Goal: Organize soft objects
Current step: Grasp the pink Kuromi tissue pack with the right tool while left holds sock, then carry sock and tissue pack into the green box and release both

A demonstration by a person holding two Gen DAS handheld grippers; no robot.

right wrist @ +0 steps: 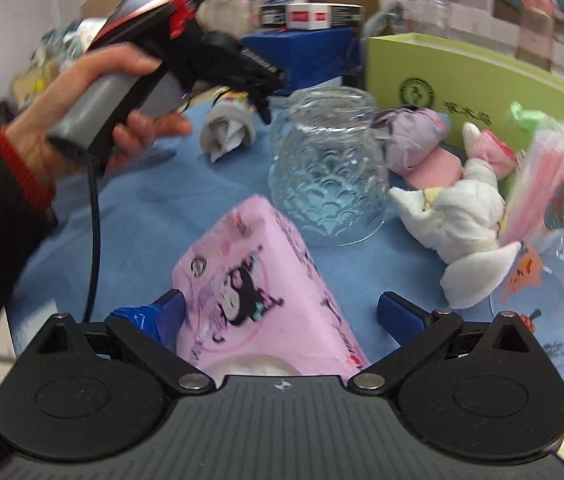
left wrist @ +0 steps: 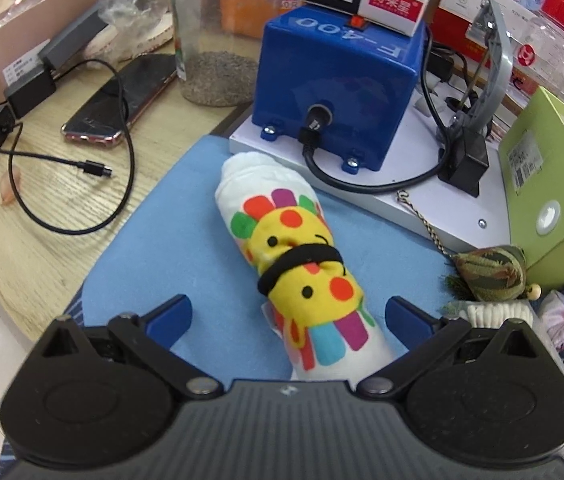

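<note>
Two grippers are working over a blue mat point(left wrist: 170, 216) spread on the wooden bench point(left wrist: 42, 200). The left gripper point(left wrist: 290, 316) is hanging with its jaws wide, and a rolled white cloth point(left wrist: 282, 248) with a bright lion print, bound by a black band point(left wrist: 298, 264), is lying between them and reaching ahead. The right gripper point(right wrist: 282, 316) is also standing wide, with a pink tissue pack point(right wrist: 250, 288) lying between its jaws. Ahead of them a glass jar point(right wrist: 328, 172) is standing; to the right a white plush toy point(right wrist: 466, 216) is lying. A hand point(right wrist: 94, 120) is gripping the left gripper's handle, far left.
</note>
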